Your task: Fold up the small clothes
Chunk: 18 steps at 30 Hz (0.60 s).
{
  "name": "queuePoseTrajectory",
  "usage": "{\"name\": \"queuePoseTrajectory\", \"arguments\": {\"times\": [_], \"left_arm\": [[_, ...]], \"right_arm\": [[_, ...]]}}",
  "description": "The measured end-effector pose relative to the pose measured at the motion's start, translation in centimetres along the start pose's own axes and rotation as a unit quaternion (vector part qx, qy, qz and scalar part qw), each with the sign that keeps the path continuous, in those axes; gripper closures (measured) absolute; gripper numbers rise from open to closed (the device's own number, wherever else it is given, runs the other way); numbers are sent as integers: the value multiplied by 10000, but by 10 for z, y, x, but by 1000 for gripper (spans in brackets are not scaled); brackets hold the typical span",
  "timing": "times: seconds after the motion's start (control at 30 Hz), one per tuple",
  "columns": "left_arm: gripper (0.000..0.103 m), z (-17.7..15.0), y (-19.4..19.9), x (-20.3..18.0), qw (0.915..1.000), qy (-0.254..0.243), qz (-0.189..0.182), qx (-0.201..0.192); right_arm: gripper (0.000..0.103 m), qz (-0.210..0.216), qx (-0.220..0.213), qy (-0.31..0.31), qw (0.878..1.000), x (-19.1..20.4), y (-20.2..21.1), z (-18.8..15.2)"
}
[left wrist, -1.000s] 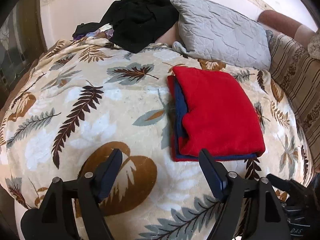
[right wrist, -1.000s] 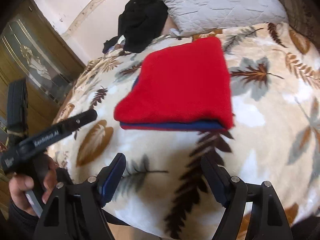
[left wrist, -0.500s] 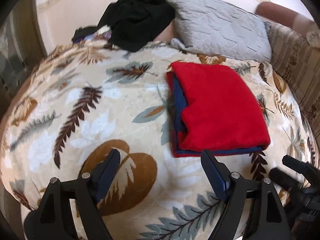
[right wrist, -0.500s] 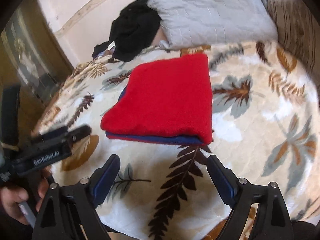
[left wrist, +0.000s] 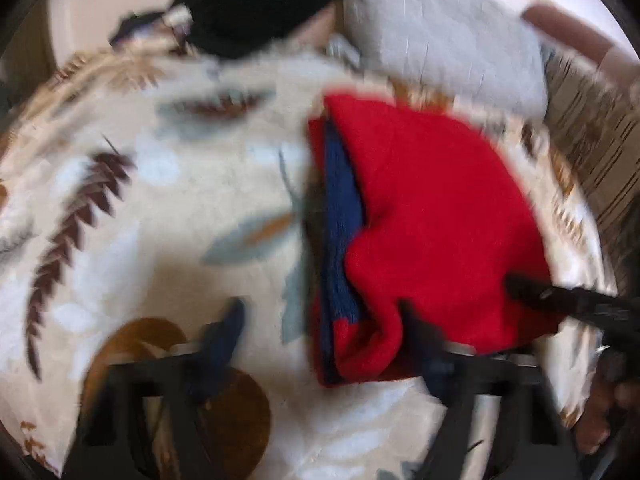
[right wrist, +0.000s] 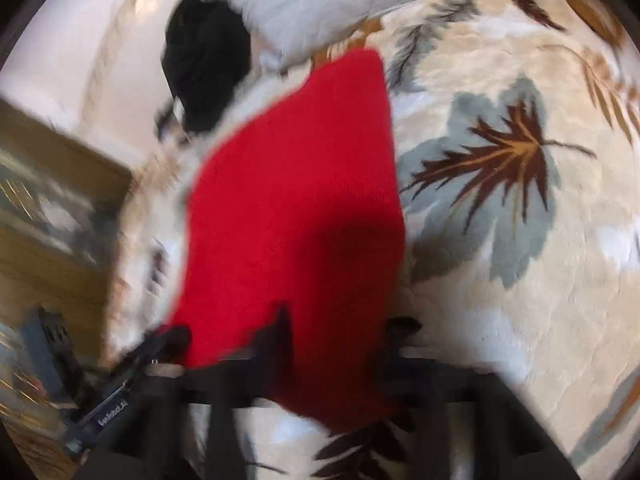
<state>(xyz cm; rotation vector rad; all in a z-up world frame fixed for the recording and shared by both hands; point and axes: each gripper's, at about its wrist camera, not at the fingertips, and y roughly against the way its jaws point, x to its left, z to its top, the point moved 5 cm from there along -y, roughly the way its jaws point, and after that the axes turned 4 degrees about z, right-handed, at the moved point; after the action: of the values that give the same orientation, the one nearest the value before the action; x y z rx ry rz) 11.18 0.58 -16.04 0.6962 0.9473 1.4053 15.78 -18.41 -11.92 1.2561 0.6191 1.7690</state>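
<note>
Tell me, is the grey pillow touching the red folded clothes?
Cannot tell. In the right wrist view the grey pillow edge meets the red folded clothes corner, but blur hides any contact; the left wrist view seems to show blanket between them.

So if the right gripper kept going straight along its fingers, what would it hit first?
The folded red garment. The right gripper is open, with the garment's near edge already between its fingers, so it would push into that fabric first. The frame is blurred, so whether it touches yet is unclear.
</note>
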Motion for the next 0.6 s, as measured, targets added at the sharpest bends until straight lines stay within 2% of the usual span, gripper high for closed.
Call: {"name": "queuePoseTrajectory", "arguments": {"times": [0.03,0.07,0.1,0.17,0.2,0.23,0.3,0.33,0.43,0.47,0.5,0.53,0.6], "left_arm": [[55,0,0,1,9999,103,-123,-20],[62,1,4,0,9999,85,-111,-102],[64,1,8,-3,9998,-7,-89,-158],[62,-2,7,-8,9997,-119,-25,-197],[61,-3,5,-9,9997,-136,-18,-183],[60,-3,5,-9,9997,-149,4,-197],[48,-3,11,-8,9996,-163,46,-243],[43,-3,12,-5,9996,-154,62,-236],[41,-3,21,1,9994,-111,-41,-311],[37,-2,23,5,9993,-95,-39,-361],[34,-2,24,6,9991,-76,-9,-414],[31,-2,23,7,9991,-73,26,-420],[31,-3,12,8,9996,-106,64,-272]], "right_arm": [[77,-269,-113,316,9991,12,9,0],[78,-429,-206,506,9976,20,15,-1],[78,-592,-280,691,9955,25,20,-3],[76,-810,-77,660,9945,16,5,-7],[72,-759,58,483,9959,6,-5,-9],[67,-546,-36,291,9981,1,-3,-7],[45,-196,-170,106,9996,2,8,-2],[27,-117,-287,112,9995,4,13,2],[24,175,-633,44,9978,7,28,21],[24,274,-660,-66,9974,4,27,28],[23,393,-643,-233,9969,-1,21,37],[17,504,-569,-420,9962,-9,11,46],[16,529,-210,-785,9953,-25,-17,58]]}}
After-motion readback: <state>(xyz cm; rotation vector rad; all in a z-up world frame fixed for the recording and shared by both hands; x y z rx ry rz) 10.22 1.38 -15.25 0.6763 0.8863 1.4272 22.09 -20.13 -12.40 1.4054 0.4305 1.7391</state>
